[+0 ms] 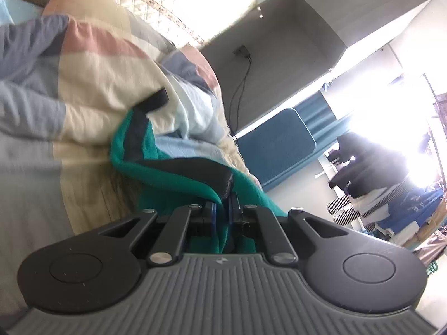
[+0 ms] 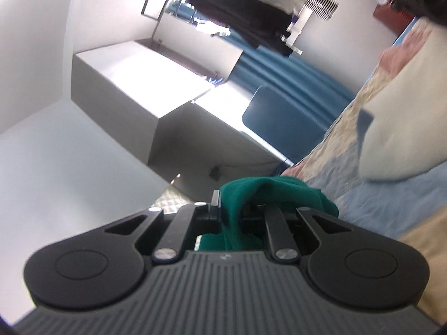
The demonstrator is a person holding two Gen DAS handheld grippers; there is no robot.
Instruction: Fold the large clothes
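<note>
In the left wrist view, the quilt [image 1: 92, 64], a patchwork of cream, pink, grey and pale blue, fills the left side. Right of its middle, the green garment [image 1: 173, 173] with a dark band along its edge lies bunched against the quilt and runs down into the left gripper [image 1: 222, 209], whose fingers are pressed together on the fabric. Further right, beyond the quilt's edge, a blue chair [image 1: 279, 150] stands against a blue curtain [image 1: 315, 109], and past it a rack of clothes [image 1: 371, 173] sits in strong backlight.

In the right wrist view, the picture is rolled over, so the quilt [image 2: 391, 150] lies on the right. Left of it, a white cupboard [image 2: 134, 89] stands by the wall. Nearer the quilt, the right gripper [image 2: 237, 209] is clamped on a fold of the green garment [image 2: 265, 189], which humps over its fingers just beside the quilt's edge. The blue chair [image 2: 282, 122] stands above that.
</note>
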